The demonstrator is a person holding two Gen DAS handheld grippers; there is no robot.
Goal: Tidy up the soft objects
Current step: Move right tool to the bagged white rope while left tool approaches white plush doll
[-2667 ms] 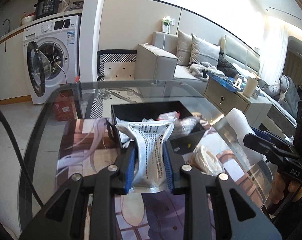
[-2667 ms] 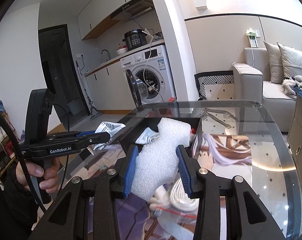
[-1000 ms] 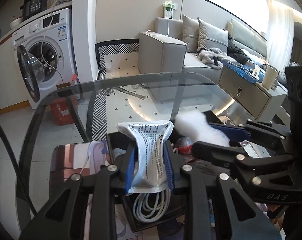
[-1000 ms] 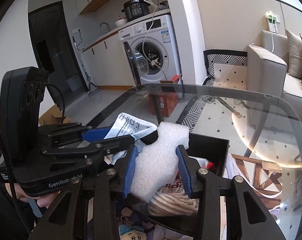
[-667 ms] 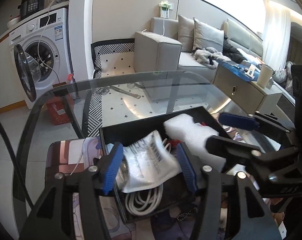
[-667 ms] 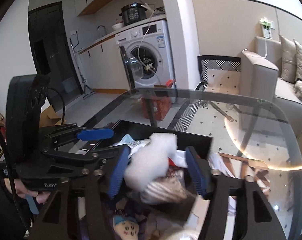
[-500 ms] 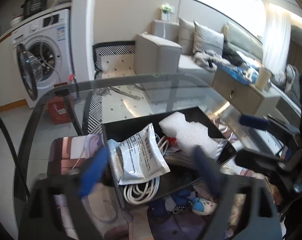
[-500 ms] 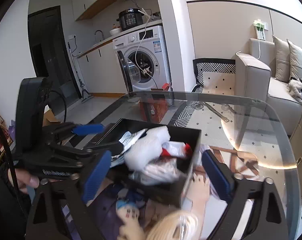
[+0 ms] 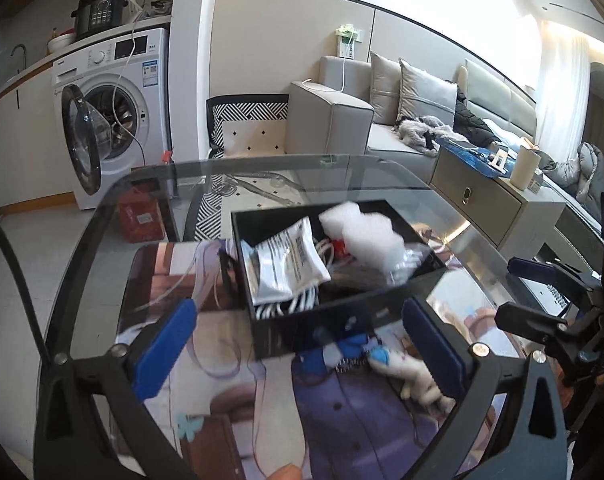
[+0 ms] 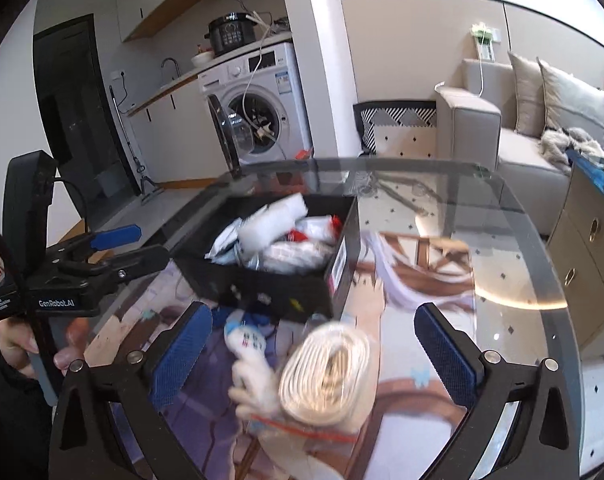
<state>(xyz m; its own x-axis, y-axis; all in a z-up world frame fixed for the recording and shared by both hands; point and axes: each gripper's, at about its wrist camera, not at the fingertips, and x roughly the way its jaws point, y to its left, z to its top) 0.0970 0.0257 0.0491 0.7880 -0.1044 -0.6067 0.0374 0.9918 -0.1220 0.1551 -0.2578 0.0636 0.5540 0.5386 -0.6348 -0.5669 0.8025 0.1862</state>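
Now both spread and empty: left gripper, right gripper. Bagged rope coil between right jaws, nearer the table's near edge than bin.

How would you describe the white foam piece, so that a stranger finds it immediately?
Look at the glass table, then the black box on it. The white foam piece lies inside, at the far right; unlike the flat printed pouch beside it, it is lumpy and unprinted.

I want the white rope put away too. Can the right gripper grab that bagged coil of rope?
Probably yes. The right gripper is open, and the bagged rope coil lies between its fingers on the glass table, with nothing covering it.
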